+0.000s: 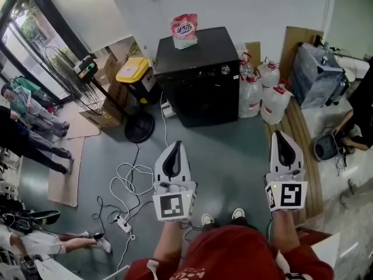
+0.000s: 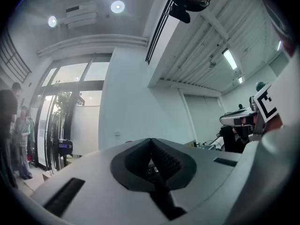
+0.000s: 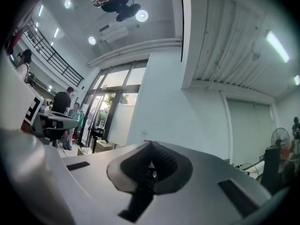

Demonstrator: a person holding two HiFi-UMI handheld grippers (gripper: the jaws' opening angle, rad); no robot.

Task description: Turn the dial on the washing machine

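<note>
- Well, the washing machine [image 1: 201, 80] is standing black and boxy against the back wall, and its dial [image 1: 225, 70] is sitting at the upper right corner of its front face, with nothing touching it.
- A pink-and-white detergent bag [image 1: 185, 31] is standing upright on the machine's top, near the back edge.
- Clear water jugs [image 1: 260, 89] with red caps are crowding the floor just beside the machine's right side, and a yellow-lidded bin [image 1: 133, 70] is sitting just beside its left side.
- A floor fan [image 1: 74, 77] is leaning further left, its round base [image 1: 139, 128] resting near the machine's front left corner.
- White cables [image 1: 131, 177] are looping across the floor to a power strip [image 1: 122, 223].
- The left gripper [image 1: 175, 150] [image 2: 151, 142] is hovering well apart from the machine and pointing toward it, its jaws pressed together on nothing.
- The right gripper [image 1: 281, 140] [image 3: 151, 146] is hovering level with it, also well short of the dial, jaws likewise closed tight and empty.
- Several people [image 1: 26, 118] are standing at the floor's left edge by the glass doors.
</note>
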